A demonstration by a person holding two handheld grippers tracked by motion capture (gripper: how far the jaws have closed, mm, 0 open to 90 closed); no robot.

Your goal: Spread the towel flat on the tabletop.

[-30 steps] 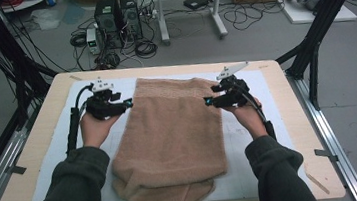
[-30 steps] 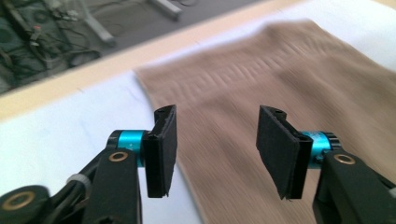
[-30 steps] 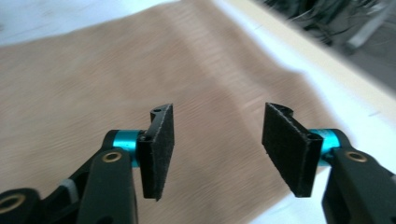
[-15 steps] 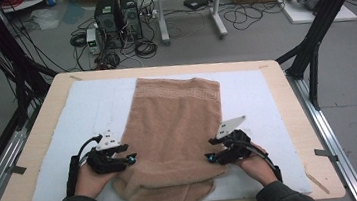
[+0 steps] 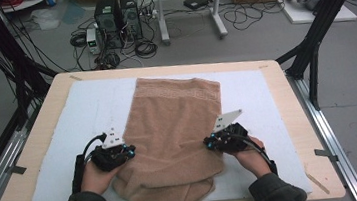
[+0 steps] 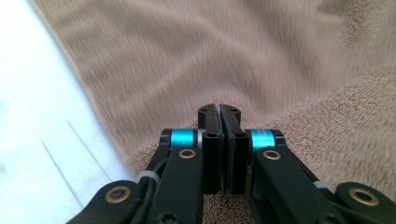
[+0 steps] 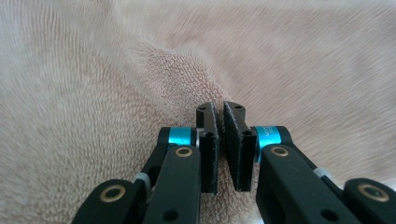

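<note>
On the table (image 5: 45,144), a white mat (image 5: 87,110) carries a tan towel (image 5: 174,126) that lies lengthwise down the middle, its near end folded and bunched at the front edge. The left tongs (image 5: 130,152) sit at the towel's left edge; their jaws have just been closing and meet, seemingly with nothing between them, though blur hides the tips. The right tongs (image 5: 208,143) at the right edge have likewise just clenched; whether they pinch the pile I cannot tell.

Towel (image 5: 172,131) near hem cut by bottom edge, six o'clock; pile motion-blurred toward twelve o'clock in both gripper views.
</note>
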